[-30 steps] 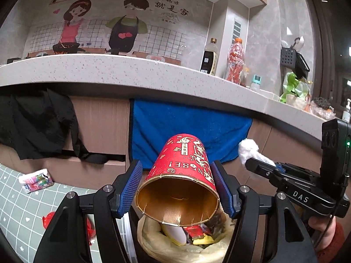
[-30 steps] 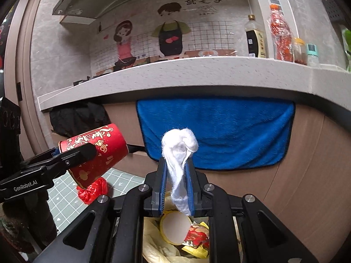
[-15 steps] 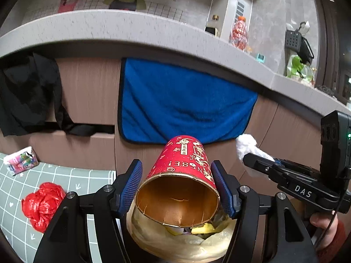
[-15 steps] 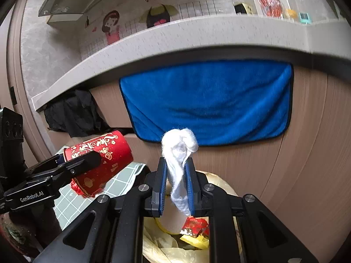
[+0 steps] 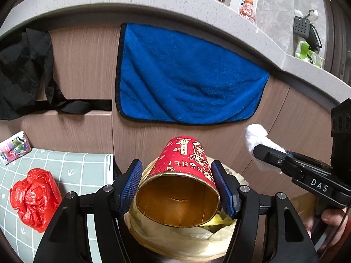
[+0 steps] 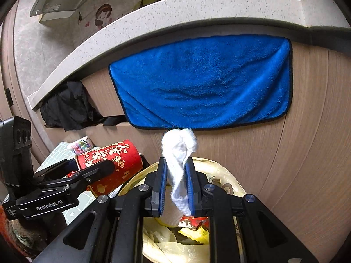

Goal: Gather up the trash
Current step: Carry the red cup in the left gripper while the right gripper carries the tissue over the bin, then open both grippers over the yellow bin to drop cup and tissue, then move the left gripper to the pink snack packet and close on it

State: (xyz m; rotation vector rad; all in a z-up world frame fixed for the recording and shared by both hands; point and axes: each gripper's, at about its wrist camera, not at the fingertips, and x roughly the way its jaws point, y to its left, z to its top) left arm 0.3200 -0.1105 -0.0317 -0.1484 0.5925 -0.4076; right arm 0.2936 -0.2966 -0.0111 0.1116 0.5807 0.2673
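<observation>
My left gripper (image 5: 176, 175) is shut on a red paper cup (image 5: 182, 162) with gold print, its open mouth facing the camera, held over the yellow-lined trash bin (image 5: 175, 239). The same cup (image 6: 114, 162) shows at the left of the right wrist view, just left of the bin's rim (image 6: 219, 166). My right gripper (image 6: 175, 175) is shut on a white tissue wad (image 6: 178, 151) above the bin, where wrappers (image 6: 193, 225) lie. In the left wrist view that tissue (image 5: 256, 135) sticks out at the right.
A crumpled red plastic bag (image 5: 33, 197) and a small colourful packet (image 5: 13, 146) lie on the grey-green checked mat (image 5: 72, 166) left of the bin. A blue towel (image 5: 186, 83) and black cloth (image 5: 22, 74) hang on the wooden cabinet under the speckled counter (image 5: 153, 6).
Both grippers have come down and tilted toward the bin, each still gripping its item. The bin fills more of each view and the red bag has come into sight.
</observation>
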